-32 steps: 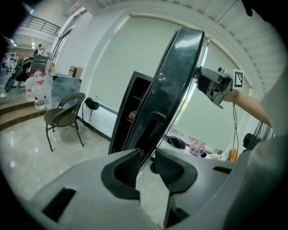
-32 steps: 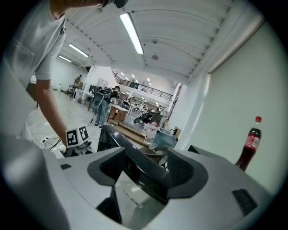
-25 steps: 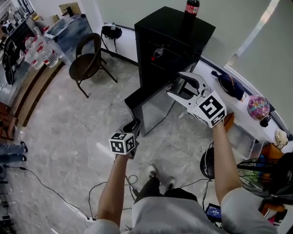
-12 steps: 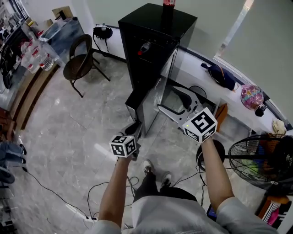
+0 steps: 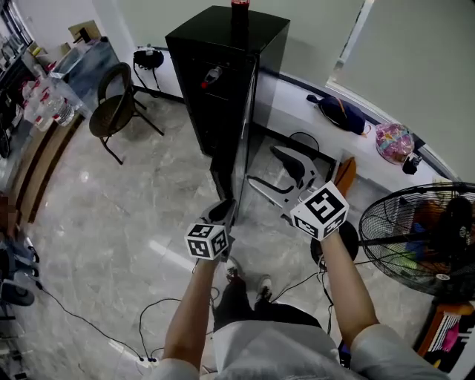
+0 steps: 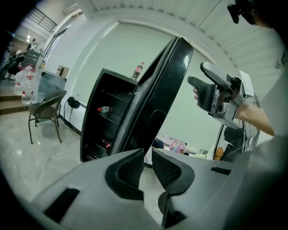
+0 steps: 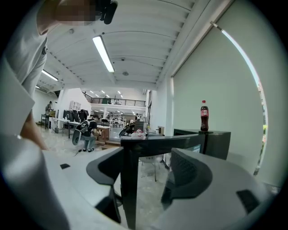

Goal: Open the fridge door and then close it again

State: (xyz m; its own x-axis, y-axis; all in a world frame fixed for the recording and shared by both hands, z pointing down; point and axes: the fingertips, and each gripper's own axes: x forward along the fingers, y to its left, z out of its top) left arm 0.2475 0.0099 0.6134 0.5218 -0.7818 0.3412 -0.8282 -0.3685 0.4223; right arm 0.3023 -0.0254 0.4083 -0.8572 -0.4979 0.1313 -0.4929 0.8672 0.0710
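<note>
A black fridge (image 5: 215, 44) stands against the wall. Its door (image 6: 166, 99) has swung much wider over the last second and now stands well open. The opening half looks done, and closing remains. The right gripper (image 5: 261, 166) has its jaws spread wide, released, with the door's edge between them. The left gripper (image 6: 146, 168) has jaws that have just been closing, nearly together on nothing. Inside, a small bottle (image 6: 104, 109) lies on a shelf. A cola bottle (image 5: 239, 9) stands on top.

Bottle (image 5: 239, 9) on fridge (image 5: 223, 33): cut off by head view's upper edge. Fan (image 5: 404, 223): cropped at right edge. Distant figures (image 7: 87, 128), right gripper view: indistinct.
</note>
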